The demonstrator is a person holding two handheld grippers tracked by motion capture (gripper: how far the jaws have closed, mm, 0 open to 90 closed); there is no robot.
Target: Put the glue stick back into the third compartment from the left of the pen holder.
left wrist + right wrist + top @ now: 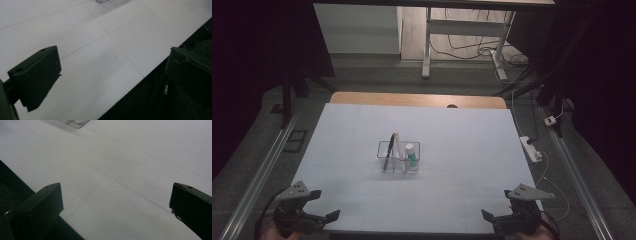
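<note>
Both grippers, left gripper (314, 210) and right gripper (507, 210), wait wide apart and empty, well short of the clear organizer (398, 156); next probably a reach for its black pen (388, 151).

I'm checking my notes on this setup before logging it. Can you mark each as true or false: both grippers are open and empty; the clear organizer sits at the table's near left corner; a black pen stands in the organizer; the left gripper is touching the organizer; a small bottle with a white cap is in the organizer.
1. Both the left gripper and the right gripper are open and empty. True.
2. The clear organizer sits at the near left corner of the table. False: it stands near the middle of the white table top.
3. A black pen stands in the organizer. True; it leans.
4. The left gripper is touching the organizer. False: it hovers at the near edge, well apart from it.
5. A small bottle with a white cap is in the organizer. True.
</note>
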